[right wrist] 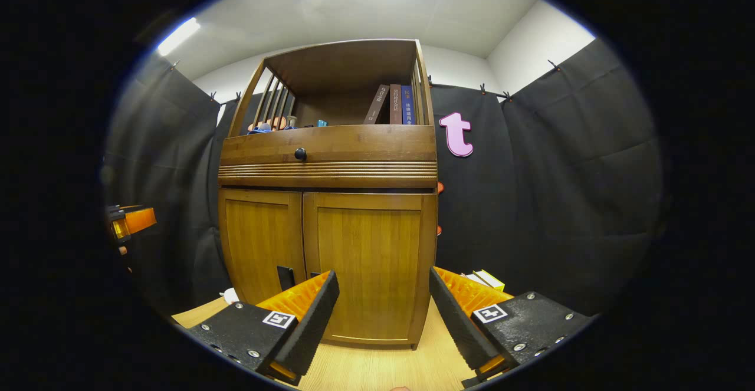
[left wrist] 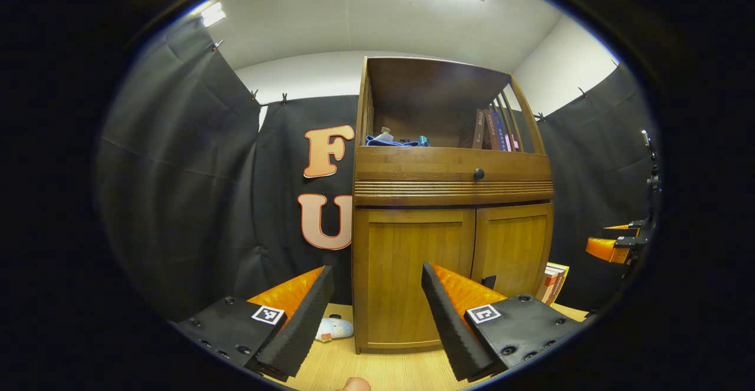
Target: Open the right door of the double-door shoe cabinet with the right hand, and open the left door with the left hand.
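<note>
The wooden shoe cabinet (left wrist: 451, 193) stands in front of me with both lower doors shut. In the left gripper view, my left gripper (left wrist: 377, 320) is open, short of the left door (left wrist: 413, 273). The right door (left wrist: 513, 249) carries a small black handle (left wrist: 488, 282) near its inner edge. My right gripper (left wrist: 613, 246) hangs off to the far right. In the right gripper view, my right gripper (right wrist: 380, 314) is open before the right door (right wrist: 368, 261). The left door (right wrist: 262, 243) shows a black handle (right wrist: 285, 277). The left gripper (right wrist: 130, 220) sits at the far left.
A drawer with a black knob (left wrist: 478, 174) runs above the doors, under an open shelf with books (left wrist: 492, 130). A white slipper (left wrist: 333, 328) lies left of the cabinet, and books (left wrist: 554, 282) lean at its right. The floor (right wrist: 377, 367) is light wood.
</note>
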`<state>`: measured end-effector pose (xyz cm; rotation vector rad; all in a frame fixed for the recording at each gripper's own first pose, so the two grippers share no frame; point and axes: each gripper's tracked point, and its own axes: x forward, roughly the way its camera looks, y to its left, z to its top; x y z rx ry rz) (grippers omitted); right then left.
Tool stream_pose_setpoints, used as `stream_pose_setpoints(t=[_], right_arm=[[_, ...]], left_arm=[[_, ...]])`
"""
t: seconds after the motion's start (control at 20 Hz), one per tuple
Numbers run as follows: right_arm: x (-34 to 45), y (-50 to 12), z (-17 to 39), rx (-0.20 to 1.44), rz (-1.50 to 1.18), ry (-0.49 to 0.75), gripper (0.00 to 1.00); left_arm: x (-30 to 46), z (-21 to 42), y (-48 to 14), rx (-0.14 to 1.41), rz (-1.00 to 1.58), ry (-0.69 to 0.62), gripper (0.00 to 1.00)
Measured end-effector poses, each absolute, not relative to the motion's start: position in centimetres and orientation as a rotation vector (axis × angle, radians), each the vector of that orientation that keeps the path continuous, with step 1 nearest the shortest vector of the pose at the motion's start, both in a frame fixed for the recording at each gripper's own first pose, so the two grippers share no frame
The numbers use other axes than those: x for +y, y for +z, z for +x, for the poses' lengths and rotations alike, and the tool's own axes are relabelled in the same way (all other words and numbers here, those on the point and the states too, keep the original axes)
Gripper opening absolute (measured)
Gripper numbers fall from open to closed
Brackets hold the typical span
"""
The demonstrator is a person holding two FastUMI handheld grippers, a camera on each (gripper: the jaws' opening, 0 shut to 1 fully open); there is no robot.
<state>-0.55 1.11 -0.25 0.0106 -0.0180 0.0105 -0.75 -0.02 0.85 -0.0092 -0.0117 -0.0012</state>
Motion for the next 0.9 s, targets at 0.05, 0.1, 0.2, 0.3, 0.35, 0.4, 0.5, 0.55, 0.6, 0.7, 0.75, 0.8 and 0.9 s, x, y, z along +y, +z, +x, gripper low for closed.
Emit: stream_pose_setpoints(t=[0.05,0.1,0.2,0.3,0.35,0.4,0.5,0.55,0.6,0.7,0.75,0.8,0.9], right_arm=[[1.1,-0.6,-0.4,-0.018,0.019,0.006,0.94],[1.3,-0.8,-0.1,-0.02,0.028,0.007,0.94],[2.0,-1.5,0.5,-0.018,0.034,0.013,0.94],[2.8,-2.6,1.3,-0.01,0.027,0.018,0.94],[3.4,-3.3,1.7,-0.002,0.025,0.026,0.94],[4.3,-3.8,2.2,0.005,0.027,0.038,0.94],[5.7,-4.9,3.1,0.018,0.03,0.055,0.94],[6.4,-5.6,3.7,0.022,0.027,0.061,0.94],[7.0,-6.3,4.3,0.027,0.024,0.068,0.94],[8.8,-7.8,5.6,0.042,0.023,0.096,0.94],[9.6,-8.6,6.1,0.053,0.026,0.105,0.94],[10.4,-9.2,6.8,0.06,0.029,0.114,0.94],[11.7,-10.3,8.2,0.069,0.033,0.127,0.94]], left_arm=[[0.1,-0.9,0.8,-0.012,-0.009,-0.004,0.96],[0.0,-1.0,0.8,-0.014,-0.008,-0.006,0.96],[0.0,-1.3,0.9,-0.017,-0.007,-0.008,0.96],[-0.1,-1.5,0.9,-0.021,-0.013,-0.013,0.96],[-0.1,-1.6,0.8,-0.02,-0.014,-0.017,0.96],[-0.1,-1.7,0.7,-0.018,-0.011,-0.021,0.96],[0.2,-1.8,0.5,-0.016,-0.012,-0.018,0.96],[0.3,-1.8,0.4,-0.014,-0.016,-0.018,0.96],[0.5,-1.8,0.2,-0.012,-0.021,-0.017,0.96],[0.8,-1.7,0.0,-0.007,-0.023,-0.013,0.96],[1.2,-1.7,-0.2,-0.005,-0.023,-0.008,0.96],[1.4,-1.7,-0.4,-0.003,-0.025,-0.004,0.96],[1.8,-1.7,-0.4,-0.001,-0.029,0.001,0.97]])
